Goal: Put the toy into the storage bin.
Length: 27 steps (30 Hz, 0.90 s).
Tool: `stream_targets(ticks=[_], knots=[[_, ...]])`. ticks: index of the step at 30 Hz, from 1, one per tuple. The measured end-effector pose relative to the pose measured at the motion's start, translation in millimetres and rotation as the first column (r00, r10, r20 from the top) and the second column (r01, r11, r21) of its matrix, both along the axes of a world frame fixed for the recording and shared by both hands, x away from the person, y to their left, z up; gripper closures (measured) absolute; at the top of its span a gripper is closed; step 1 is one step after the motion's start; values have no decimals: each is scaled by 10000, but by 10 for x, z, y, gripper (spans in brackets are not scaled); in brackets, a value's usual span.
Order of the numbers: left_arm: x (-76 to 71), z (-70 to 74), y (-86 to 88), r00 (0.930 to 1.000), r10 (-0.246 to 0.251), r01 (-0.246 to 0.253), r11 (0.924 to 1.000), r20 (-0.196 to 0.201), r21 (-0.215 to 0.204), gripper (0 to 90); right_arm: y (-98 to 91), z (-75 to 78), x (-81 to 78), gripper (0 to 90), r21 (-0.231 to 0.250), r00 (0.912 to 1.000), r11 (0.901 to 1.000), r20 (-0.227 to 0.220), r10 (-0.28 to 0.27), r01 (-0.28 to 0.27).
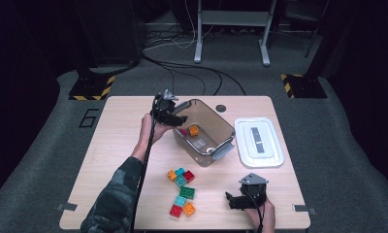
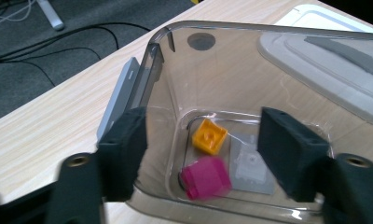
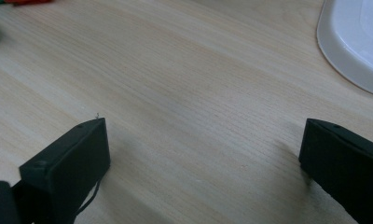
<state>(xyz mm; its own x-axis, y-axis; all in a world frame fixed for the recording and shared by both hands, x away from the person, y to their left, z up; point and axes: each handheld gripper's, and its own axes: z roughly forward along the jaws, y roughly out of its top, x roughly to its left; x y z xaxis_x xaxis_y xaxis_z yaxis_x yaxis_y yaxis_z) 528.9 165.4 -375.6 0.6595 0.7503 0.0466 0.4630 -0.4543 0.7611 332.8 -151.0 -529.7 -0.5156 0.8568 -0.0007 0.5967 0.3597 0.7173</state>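
Note:
A clear plastic bin (image 1: 224, 127) stands mid-table with an orange brick (image 1: 194, 130) and a magenta brick (image 1: 184, 131) inside. My left gripper (image 1: 177, 119) hovers over the bin's left rim. In the left gripper view its jaws stand apart over the bin (image 2: 156, 56), the left gripper (image 2: 203, 135) gripping nothing. Below them lie the orange brick (image 2: 209, 136) and the magenta brick (image 2: 206, 178), which is blurred. My right gripper (image 1: 231, 200) rests near the table's front right. Bare wood lies between the wide-open jaws of the right gripper (image 3: 203, 140).
Several loose bricks (image 1: 181, 177) in red, green, teal and orange lie in front of the bin, more (image 1: 182, 206) nearer the front edge. The bin's white lid (image 1: 259, 142) lies flat to its right. Cables run across the floor behind the table.

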Motion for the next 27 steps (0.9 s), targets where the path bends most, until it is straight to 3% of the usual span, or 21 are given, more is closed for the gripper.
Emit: stream_targets(ticks=[4, 18, 22, 27], knots=[[-97, 45, 65, 9998, -34, 37, 9999, 196, -150, 218, -1, 0, 0, 8, -22, 10000, 10000, 2, -16, 16], [-544, 44, 300, 9970, -285, 305, 9992, 721, -255, 155, -3, -1, 2, 8, -54, 10000, 10000, 22, 21, -21], [-671, 11, 366, 9956, -383, 416, 9985, 858, -365, 141, -3, -1, 2, 8, -36, 10000, 10000, 18, 27, -27], [-825, -129, 427, 9964, -374, 412, 9979, 763, -494, 87, -3, -1, 2, 8, -36, 10000, 10000, 18, 17, -17]])
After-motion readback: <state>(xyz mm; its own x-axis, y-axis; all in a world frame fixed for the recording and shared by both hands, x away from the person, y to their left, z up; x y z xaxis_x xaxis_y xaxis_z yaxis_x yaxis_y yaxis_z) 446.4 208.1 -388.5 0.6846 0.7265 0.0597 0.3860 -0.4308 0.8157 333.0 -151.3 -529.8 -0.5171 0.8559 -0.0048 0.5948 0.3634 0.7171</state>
